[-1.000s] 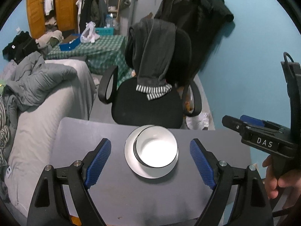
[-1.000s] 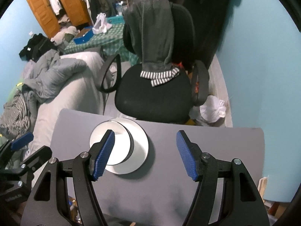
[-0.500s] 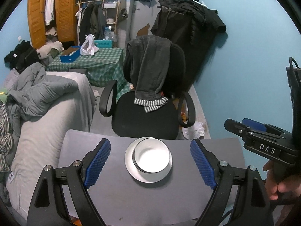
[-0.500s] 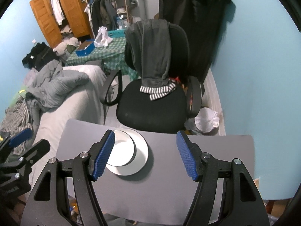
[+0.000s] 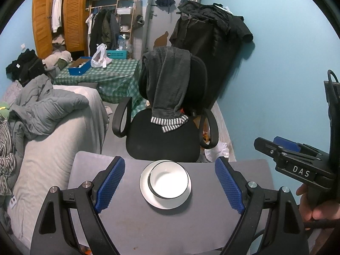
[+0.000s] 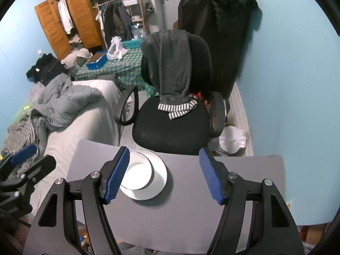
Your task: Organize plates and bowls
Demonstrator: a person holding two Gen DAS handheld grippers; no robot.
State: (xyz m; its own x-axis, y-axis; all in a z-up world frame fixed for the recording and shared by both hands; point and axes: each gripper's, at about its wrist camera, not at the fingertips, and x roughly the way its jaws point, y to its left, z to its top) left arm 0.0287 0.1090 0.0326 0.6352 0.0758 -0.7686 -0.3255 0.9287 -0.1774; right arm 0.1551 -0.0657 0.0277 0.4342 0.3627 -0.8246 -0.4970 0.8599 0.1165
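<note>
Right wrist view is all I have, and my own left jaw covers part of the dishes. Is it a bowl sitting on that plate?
Observer: Yes. The left wrist view shows a white bowl with a dark rim sitting on the plate, fully uncovered.
Operator: Is anything inside it?
Observer: It looks empty there; only white interior shows.
Operator: Is the left gripper holding anything?
Observer: No. The left gripper has its jaws wide open, framing the dishes from above the grey table without touching them.
</note>
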